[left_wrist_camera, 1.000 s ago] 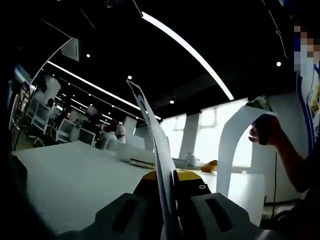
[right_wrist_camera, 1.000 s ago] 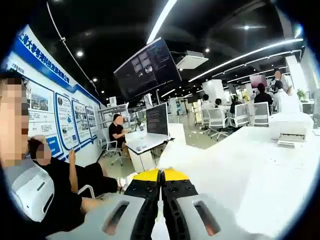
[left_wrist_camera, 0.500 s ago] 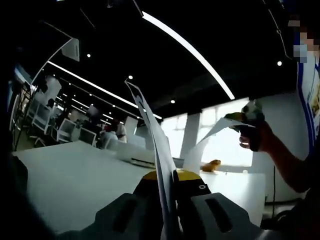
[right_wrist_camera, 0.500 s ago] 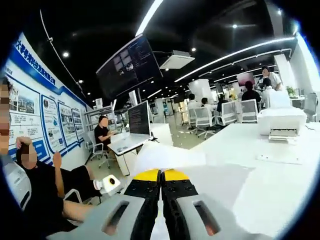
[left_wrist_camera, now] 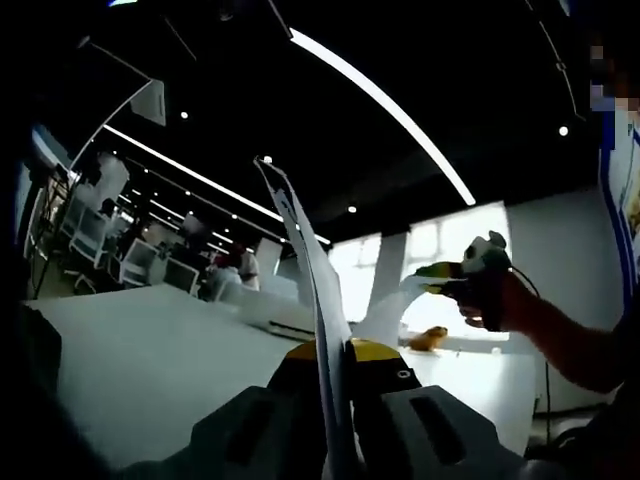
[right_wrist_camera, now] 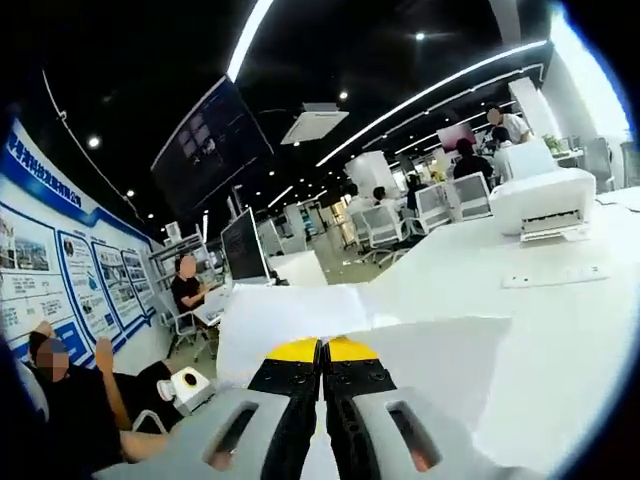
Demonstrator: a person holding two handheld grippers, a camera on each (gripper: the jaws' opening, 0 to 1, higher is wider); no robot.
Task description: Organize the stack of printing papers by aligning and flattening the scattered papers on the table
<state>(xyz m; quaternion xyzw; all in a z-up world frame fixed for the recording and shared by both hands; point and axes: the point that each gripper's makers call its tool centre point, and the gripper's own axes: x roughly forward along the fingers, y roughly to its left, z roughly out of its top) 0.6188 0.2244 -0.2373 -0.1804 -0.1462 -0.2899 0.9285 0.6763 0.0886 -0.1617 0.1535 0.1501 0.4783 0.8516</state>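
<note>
In the left gripper view my left gripper (left_wrist_camera: 340,352) is shut on a thin stack of white papers (left_wrist_camera: 312,270). The stack stands edge-on and rises from between the jaws to a bent top corner. To the right, a hand holds my right gripper (left_wrist_camera: 470,277) in the air, shut on the far end of a curved sheet (left_wrist_camera: 392,308). In the right gripper view my right gripper (right_wrist_camera: 322,348) has its yellow-tipped jaws pressed together on the papers (right_wrist_camera: 300,315), which spread wide beyond them above the white table (right_wrist_camera: 570,340).
A white printer (right_wrist_camera: 543,200) and a flat white strip (right_wrist_camera: 555,275) sit on the table at the right. A seated person (right_wrist_camera: 60,400) and a small white device (right_wrist_camera: 190,385) are at lower left. Desks, monitors and people fill the background. An orange object (left_wrist_camera: 432,337) lies far off.
The right gripper has come down and toward the left gripper with its end of the sheet, which now bends lower. More paper spreads in front of the right gripper. The left gripper holds still.
</note>
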